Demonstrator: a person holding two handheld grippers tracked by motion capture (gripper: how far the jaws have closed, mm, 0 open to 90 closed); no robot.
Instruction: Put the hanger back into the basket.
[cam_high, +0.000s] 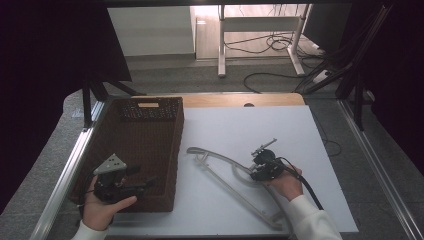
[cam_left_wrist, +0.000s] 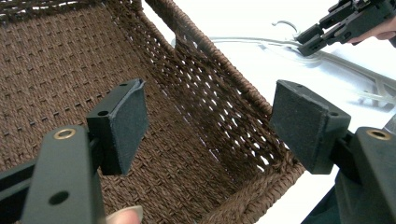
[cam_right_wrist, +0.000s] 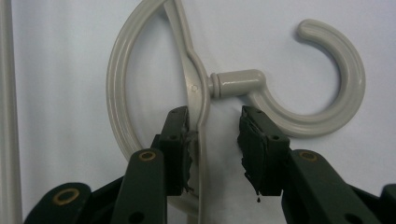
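Two grippers are at work over a white table (cam_high: 300, 130) with a brown woven basket (cam_high: 145, 145) on its left part. The clothes hanger (cam_high: 220, 165), pale grey plastic, lies flat on the white surface just to the right of the basket, at about five o'clock from the table's middle in the high view, its hook pointing toward the basket. The right gripper (cam_right_wrist: 215, 144) stands over the hanger's neck, where the hook stem meets the curved shoulder; in the right gripper view the hook curls away at two o'clock and the round shoulder loop at ten o'clock. Its jaws straddle the thin middle bar: the left pad (cam_right_wrist: 180, 149) touches the bar, the other pad stands apart from it (a clear gap of white table shows between), so the bar is between the jaws but not yet clamped. The left gripper (cam_left_wrist: 208, 126) hovers inside the basket near its front right corner, jaws spread wide with nothing between them. From the left gripper view the hanger and the right gripper lie at one o'clock beyond the basket wall.
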